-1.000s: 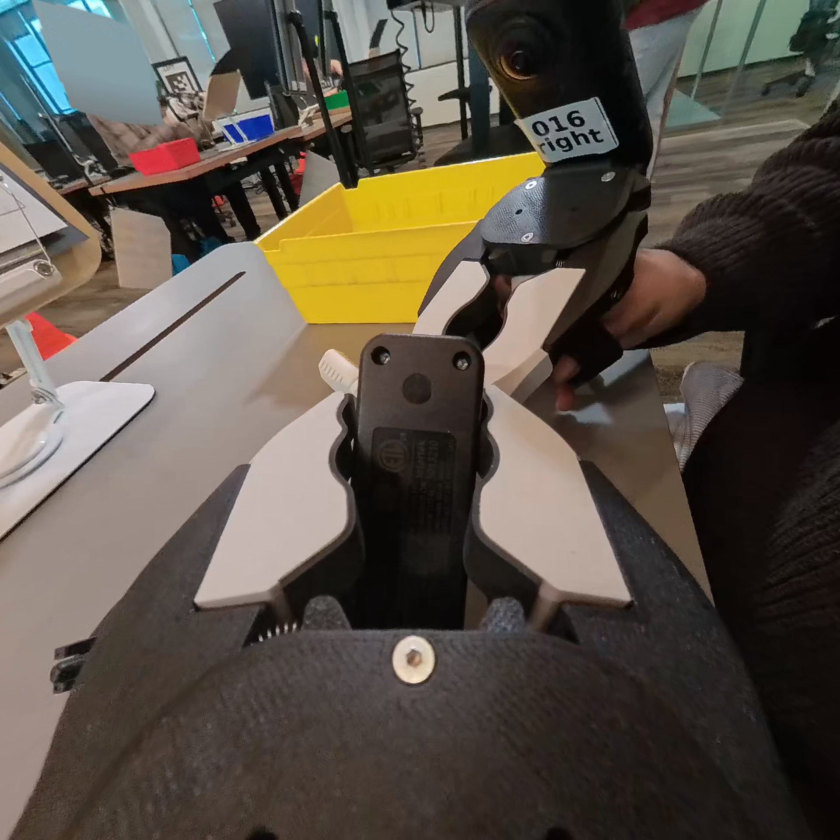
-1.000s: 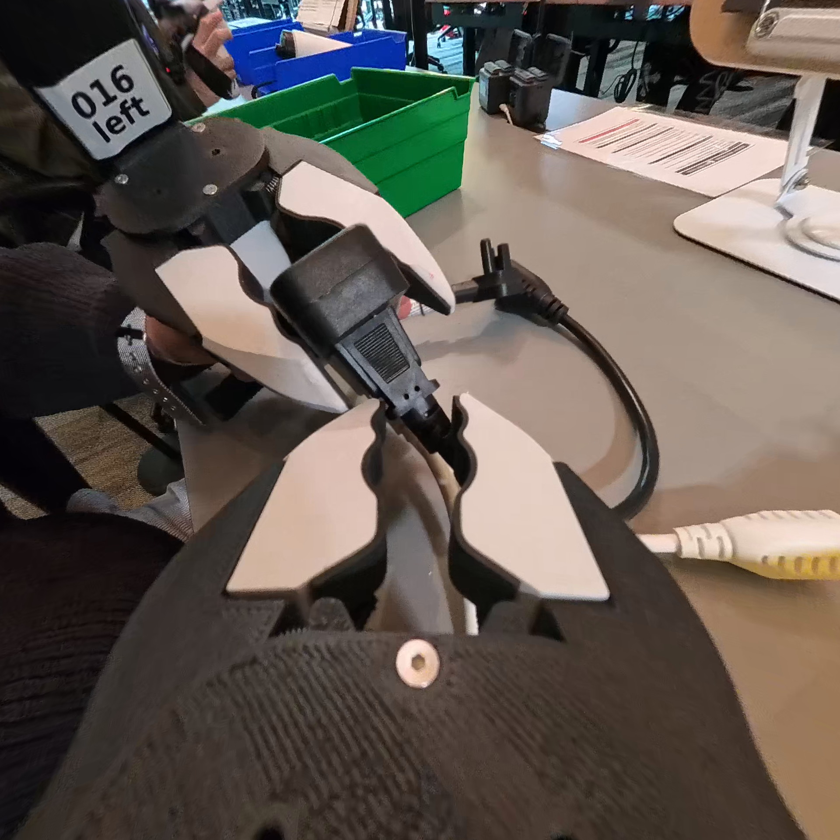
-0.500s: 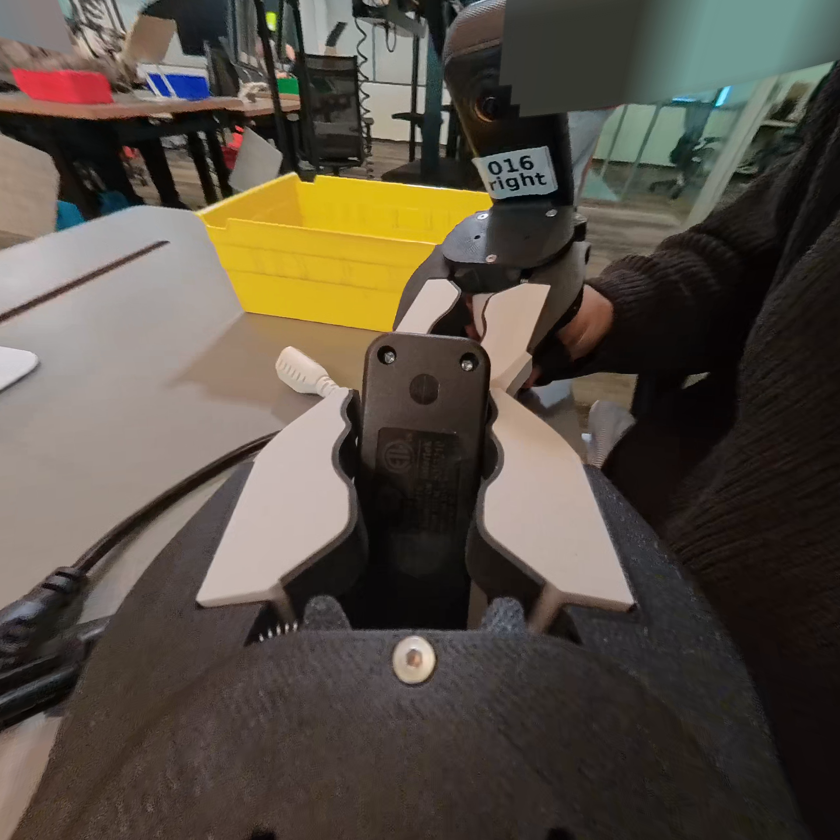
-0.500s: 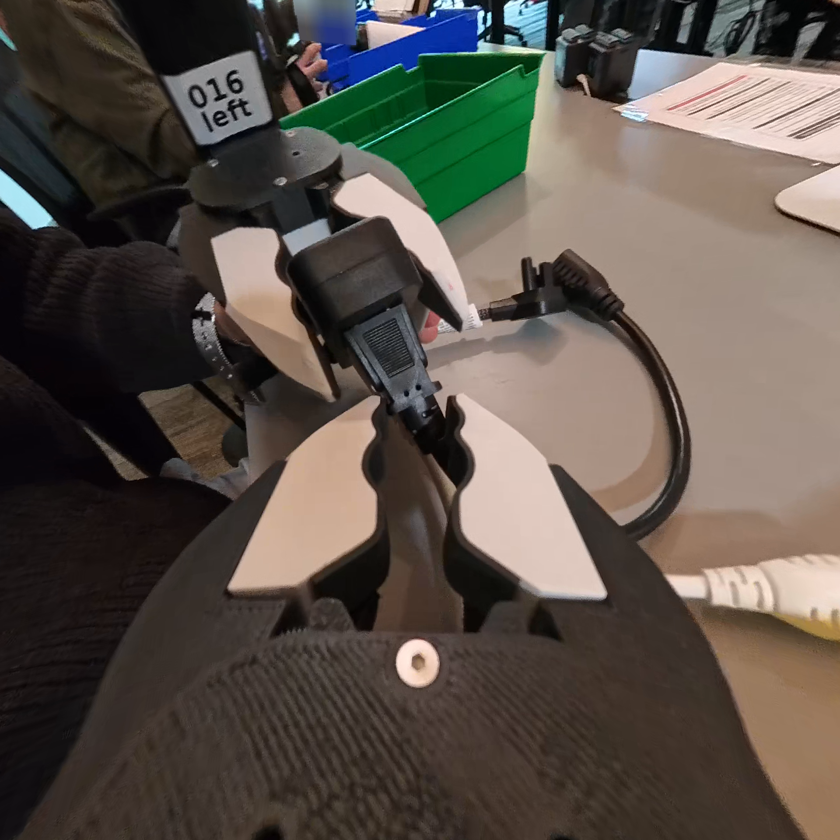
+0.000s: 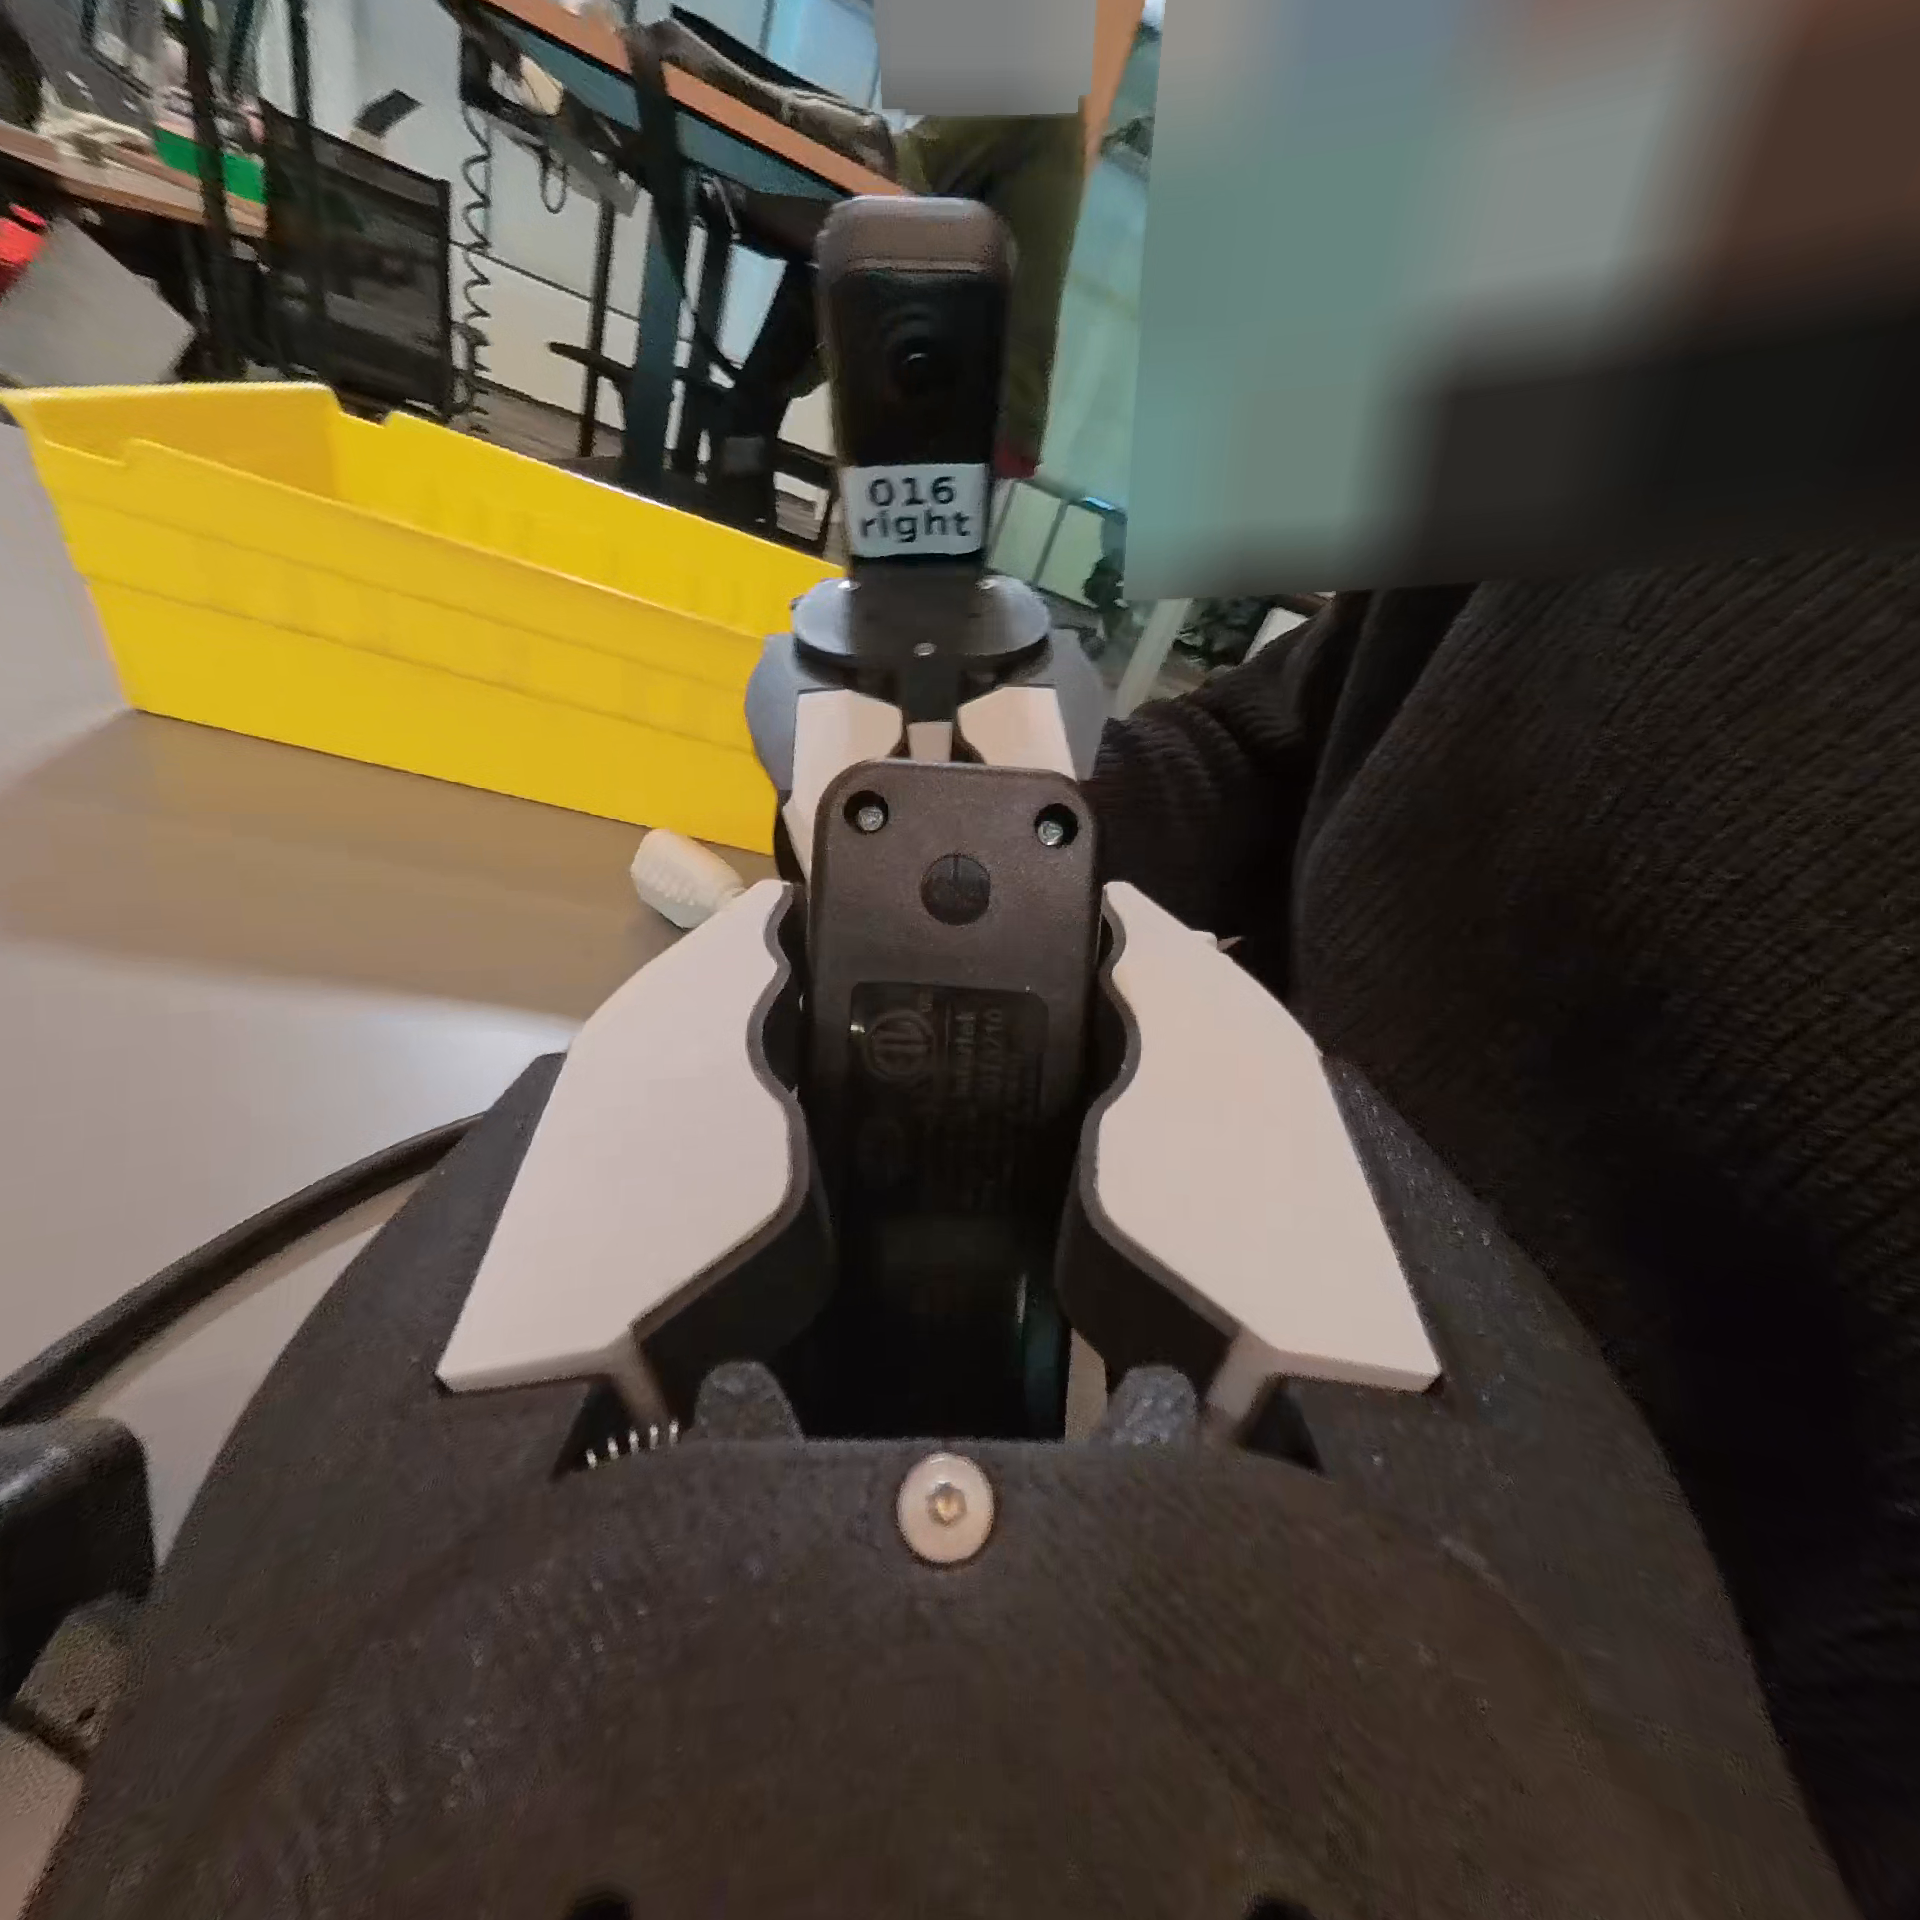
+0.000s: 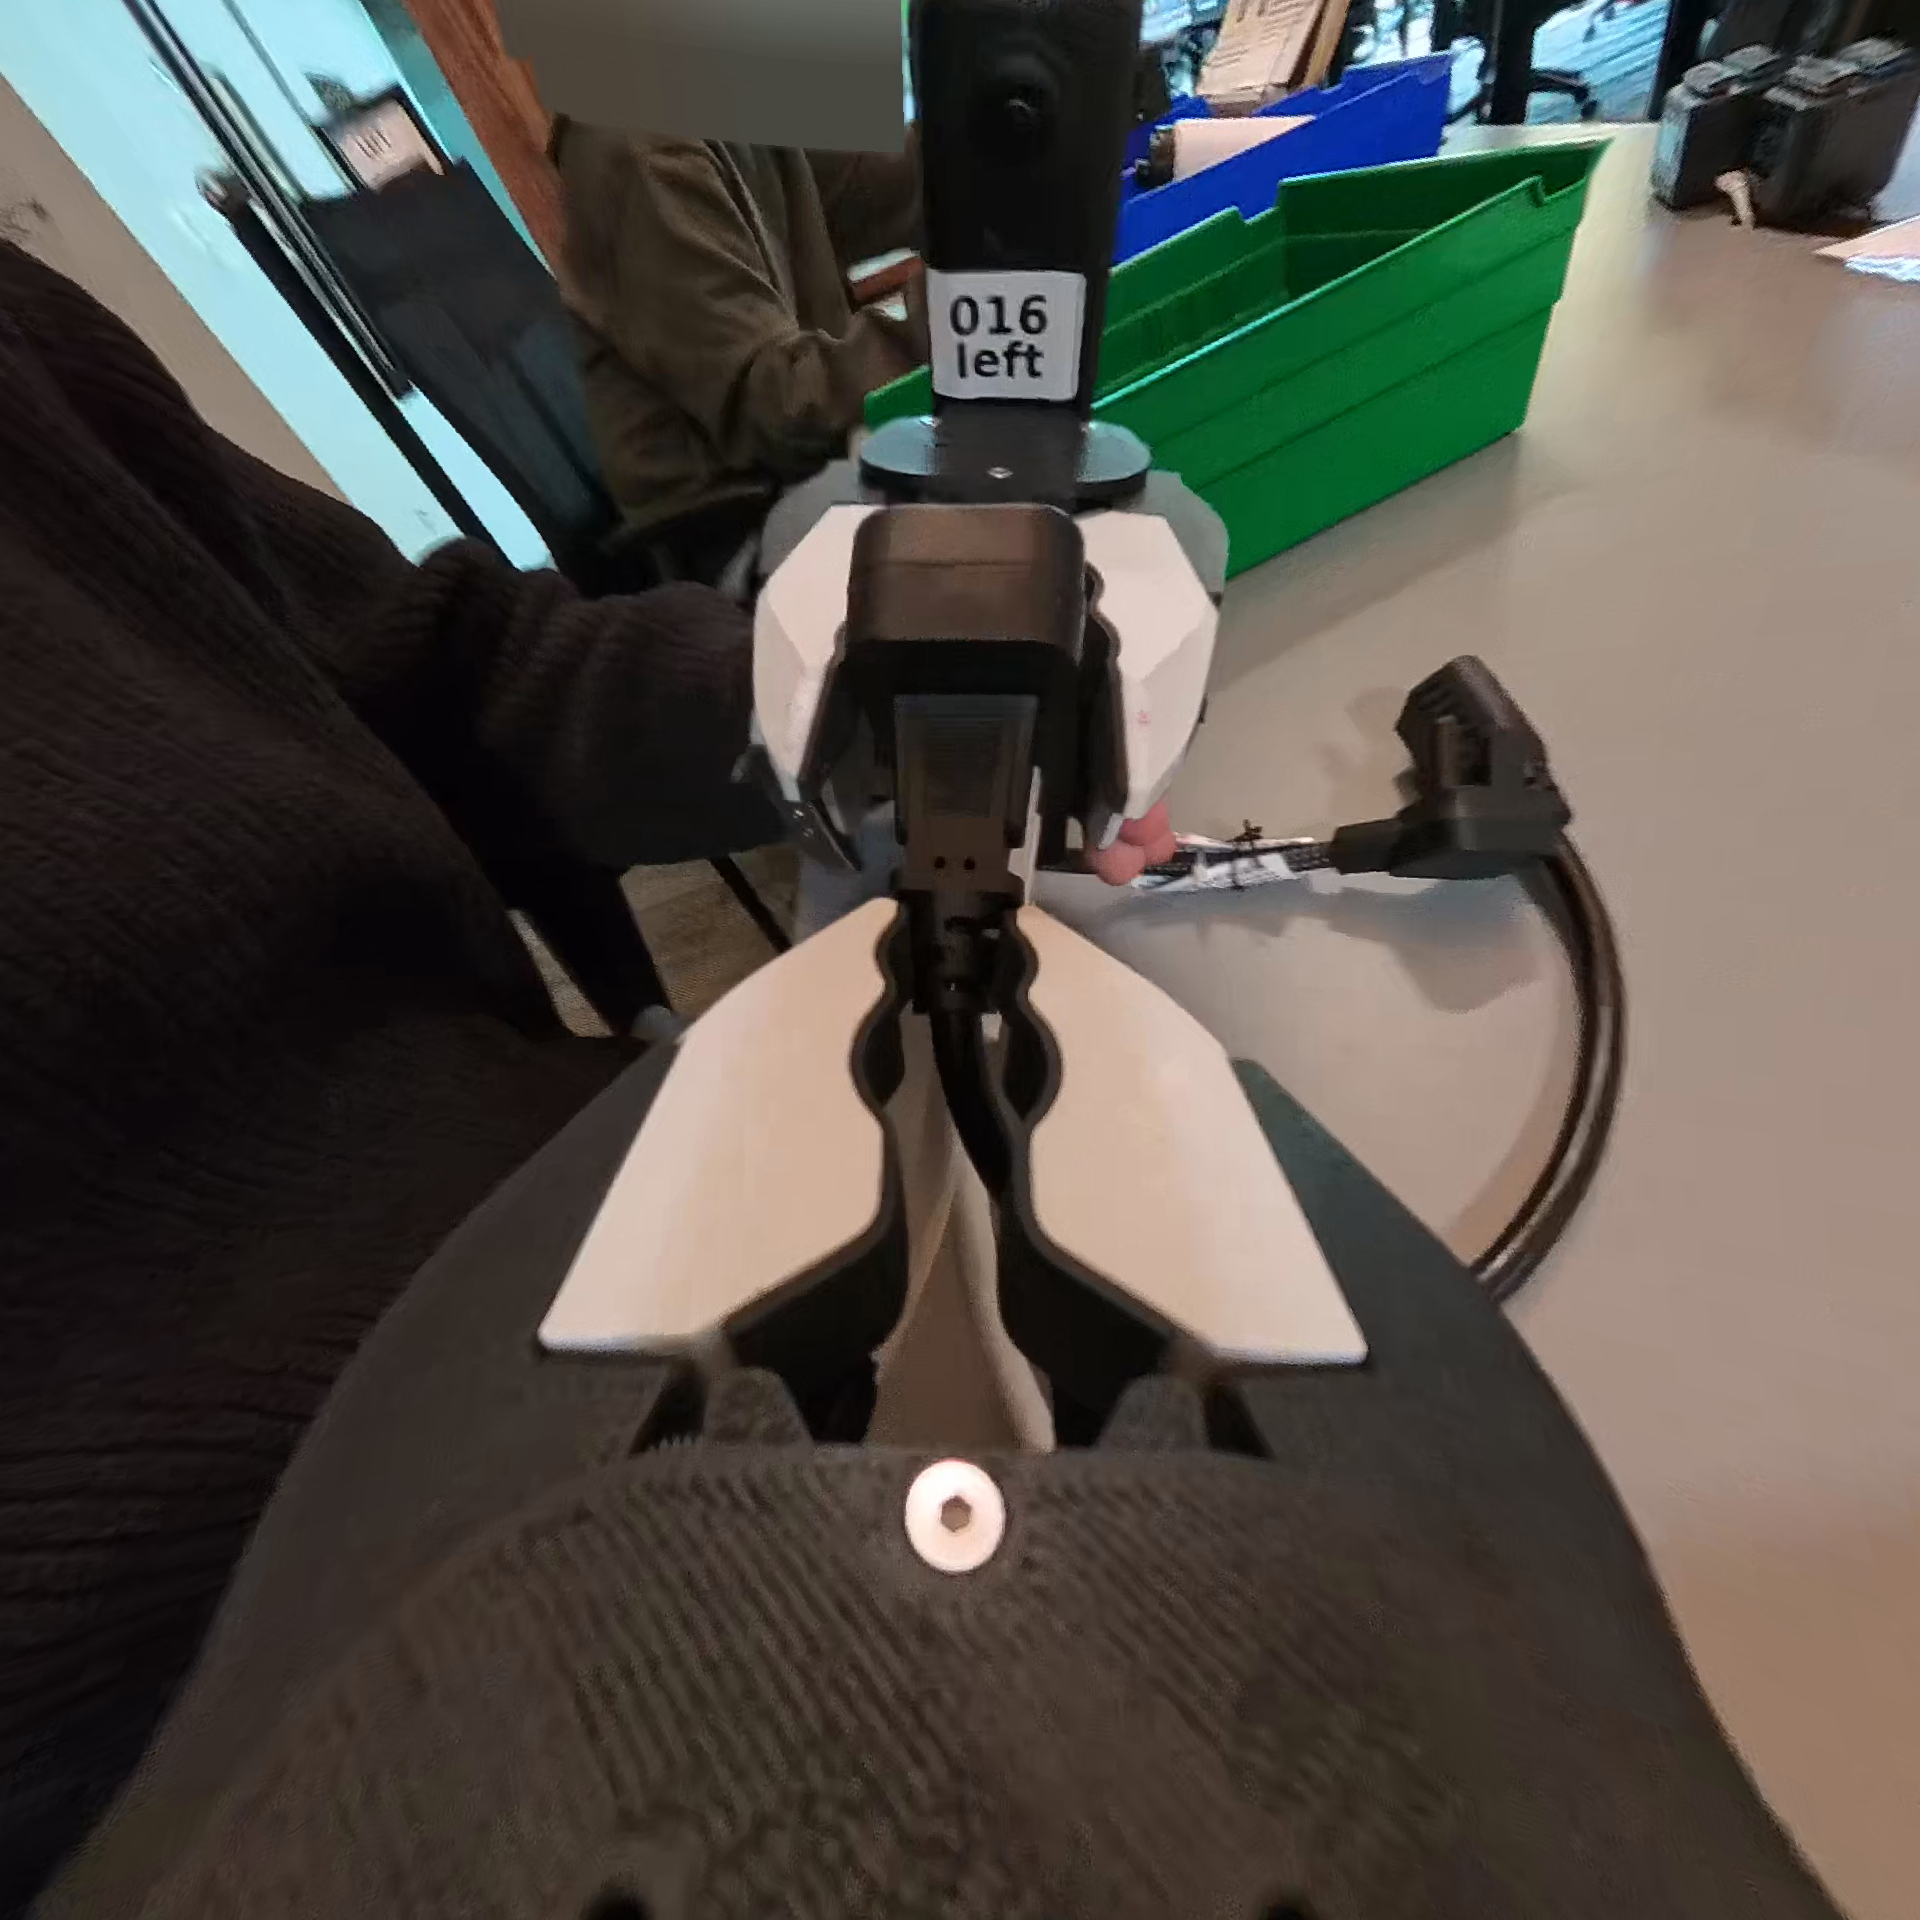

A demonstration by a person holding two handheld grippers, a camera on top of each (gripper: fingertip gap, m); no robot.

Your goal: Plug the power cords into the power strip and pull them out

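At frame centre, the left gripper (image 5: 951,935) clamps the black power strip (image 5: 951,997); facing it, the right gripper (image 6: 956,935) pinches a black power cord plug (image 6: 961,800) seated in the strip's end, above the grey table (image 6: 1714,623).

Grey table (image 6: 1714,582); yellow bin (image 5: 395,582), green bin (image 6: 1382,343); wooden desks (image 5: 727,114) behind.

Even indoor light, soft shadows, warped blurry edges.

The power strip's (image 5: 951,997) socket face is hidden; the black cord (image 6: 1590,1049) runs out of sight
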